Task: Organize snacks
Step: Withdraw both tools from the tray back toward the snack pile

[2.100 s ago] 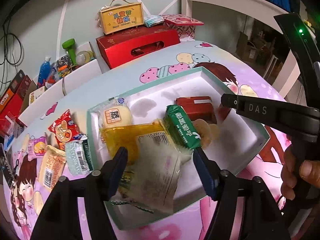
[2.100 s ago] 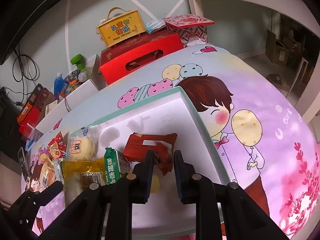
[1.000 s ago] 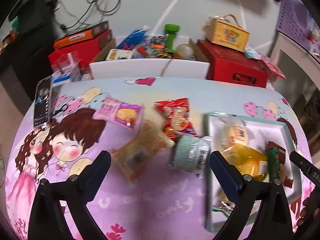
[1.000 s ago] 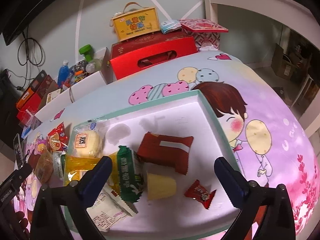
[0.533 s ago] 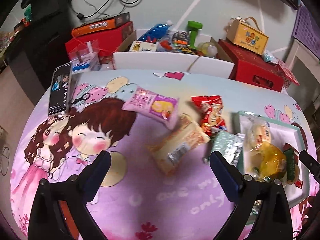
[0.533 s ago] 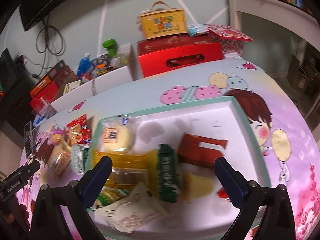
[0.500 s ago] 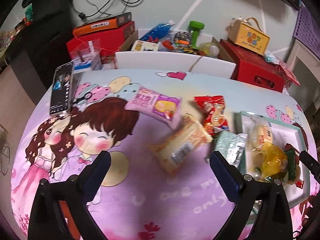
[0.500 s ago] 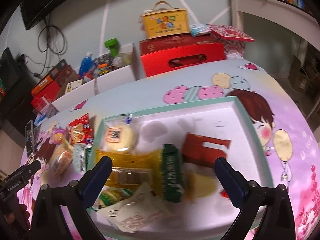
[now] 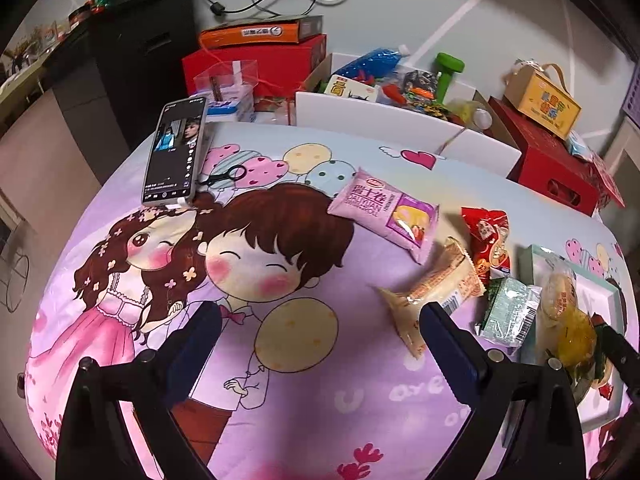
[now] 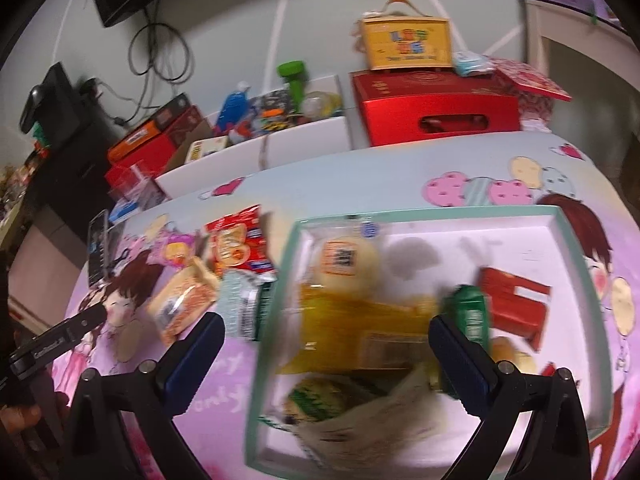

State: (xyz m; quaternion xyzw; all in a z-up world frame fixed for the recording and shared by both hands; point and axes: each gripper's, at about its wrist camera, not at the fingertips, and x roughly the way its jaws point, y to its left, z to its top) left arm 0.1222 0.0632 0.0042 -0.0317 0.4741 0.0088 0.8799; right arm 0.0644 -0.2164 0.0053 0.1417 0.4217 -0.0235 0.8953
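Both sets of tongs stand wide apart and hold nothing. The left tongs (image 9: 320, 344) hover over the cartoon-print cloth of the surface (image 9: 280, 400), with loose snacks toward their two o'clock. There a pink swiss-roll packet (image 9: 386, 214) lies farthest back, a red snack packet (image 9: 488, 240) sits at its three o'clock, and a tan bread packet (image 9: 434, 290) lies just below them. A pale green packet (image 9: 508, 314) lies at the bread's three o'clock, against the wall of the teal-rimmed tray (image 9: 528, 256). A smartphone (image 9: 176, 152) rests on the cloth at eleven o'clock, with small scissors (image 9: 224, 174) just beside it.

The right tongs (image 10: 326, 346) hang over the near left part of the tray (image 10: 568, 248); this view is blurred. Inside the tray lie a round bun packet (image 10: 344, 264), a yellow packet (image 10: 360, 328), a green wafer packet (image 10: 472, 316) and a red packet (image 10: 516, 300), crowded together. Behind the surface at twelve o'clock stands a red gift box (image 10: 436, 112) with a yellow carton (image 10: 408, 40) on top.
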